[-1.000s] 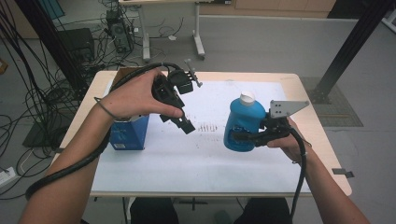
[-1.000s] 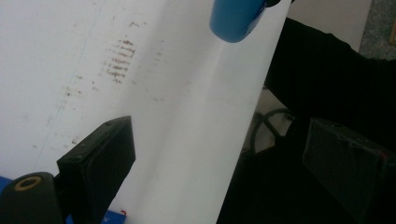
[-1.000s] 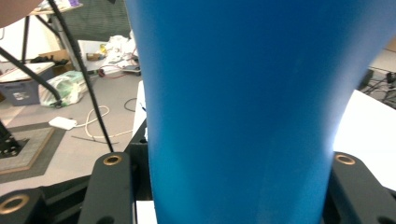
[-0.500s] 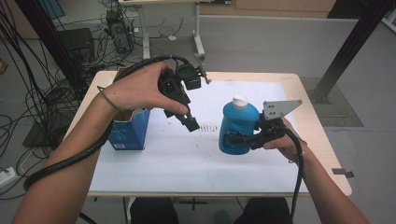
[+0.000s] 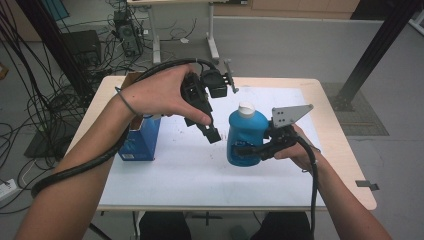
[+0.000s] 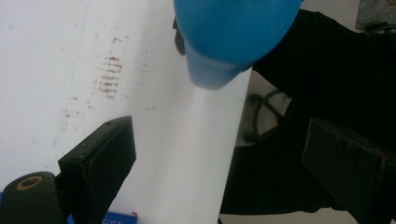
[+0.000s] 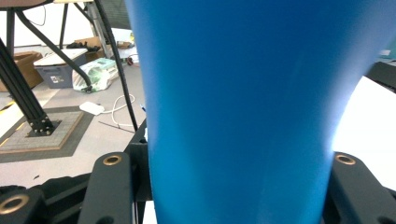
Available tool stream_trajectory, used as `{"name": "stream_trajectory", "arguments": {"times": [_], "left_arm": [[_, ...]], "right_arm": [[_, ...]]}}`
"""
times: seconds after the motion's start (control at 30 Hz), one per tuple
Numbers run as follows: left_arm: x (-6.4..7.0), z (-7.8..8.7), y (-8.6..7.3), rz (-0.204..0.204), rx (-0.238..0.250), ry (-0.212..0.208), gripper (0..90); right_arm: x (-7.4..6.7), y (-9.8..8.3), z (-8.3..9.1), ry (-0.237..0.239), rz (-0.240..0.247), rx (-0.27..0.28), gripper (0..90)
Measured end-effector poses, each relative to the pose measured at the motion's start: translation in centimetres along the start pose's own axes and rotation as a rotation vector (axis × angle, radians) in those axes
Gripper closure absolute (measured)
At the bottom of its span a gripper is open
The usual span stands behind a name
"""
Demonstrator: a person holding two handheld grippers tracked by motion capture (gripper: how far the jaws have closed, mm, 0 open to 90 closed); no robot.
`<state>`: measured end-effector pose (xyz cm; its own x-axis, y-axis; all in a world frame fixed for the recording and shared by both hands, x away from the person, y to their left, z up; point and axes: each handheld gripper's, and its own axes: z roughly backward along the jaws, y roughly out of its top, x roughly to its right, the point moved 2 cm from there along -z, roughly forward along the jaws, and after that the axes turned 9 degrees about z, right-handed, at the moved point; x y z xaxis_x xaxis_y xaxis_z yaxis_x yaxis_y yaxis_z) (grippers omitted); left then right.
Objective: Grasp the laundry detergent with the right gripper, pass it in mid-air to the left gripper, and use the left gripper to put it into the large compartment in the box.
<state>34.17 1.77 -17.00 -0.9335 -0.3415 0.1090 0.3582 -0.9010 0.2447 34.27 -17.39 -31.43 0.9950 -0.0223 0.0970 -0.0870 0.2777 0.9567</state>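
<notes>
Two tools: right tool (image 5: 248,148) clamps blue bottle (image 5: 245,135); left tool (image 5: 210,131) spread apart beside it

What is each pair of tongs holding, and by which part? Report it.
Right tongs clamp the blue bottle around its lower body. Left tongs hold nothing, jaws open beside it.

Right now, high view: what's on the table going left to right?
Blue box → left hand-held gripper → blue bottle → right hand-held gripper, clamped on the bottle from its right side.
</notes>
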Motion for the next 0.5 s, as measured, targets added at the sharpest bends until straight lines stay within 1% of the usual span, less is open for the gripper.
{"name": "stream_trajectory", "arguments": {"times": [0.2, 0.5], "left_arm": [[0.4, -0.3, 0.6, -0.019, -0.017, -0.004, 9.9], [0.9, -0.9, 1.6, -0.033, -0.033, 0.007, 9.9]], "right_arm": [[-0.1, 0.3, -0.7, 0.019, 0.015, -0.016, 44.3], [-0.1, 0.9, -1.5, 0.04, 0.03, -0.008, 44.2]]}}
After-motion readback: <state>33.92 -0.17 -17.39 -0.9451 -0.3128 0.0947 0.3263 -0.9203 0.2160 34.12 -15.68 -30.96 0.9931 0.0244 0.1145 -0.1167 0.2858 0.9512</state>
